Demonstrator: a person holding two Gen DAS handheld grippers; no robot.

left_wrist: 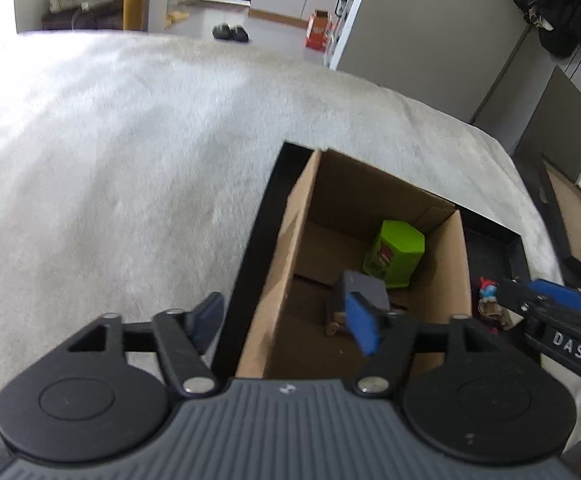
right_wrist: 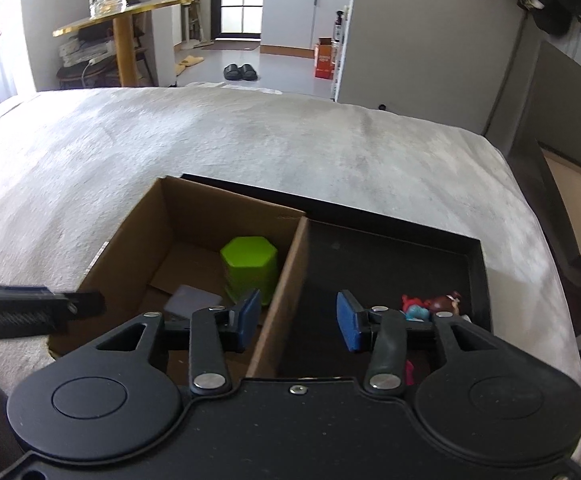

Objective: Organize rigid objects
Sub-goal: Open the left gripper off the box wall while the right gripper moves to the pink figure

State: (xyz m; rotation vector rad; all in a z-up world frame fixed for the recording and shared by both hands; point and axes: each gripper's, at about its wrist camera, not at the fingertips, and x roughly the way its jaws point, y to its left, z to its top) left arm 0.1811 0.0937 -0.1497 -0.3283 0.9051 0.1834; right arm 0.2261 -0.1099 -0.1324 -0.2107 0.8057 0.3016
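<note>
Above the box (right_wrist: 194, 216), we hold both claws, left (left_wrist: 286, 320) and right (right_wrist: 298, 320), open and empty; a careless reach could snag the box wall.

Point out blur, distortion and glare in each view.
Left wrist view: fisheye bends the blanket edge into an arc; the gripper's blue pad and grey block are smeared. Right wrist view: sharper, green box crisp; window glare whitens the left edge; the door frame bows.
</note>
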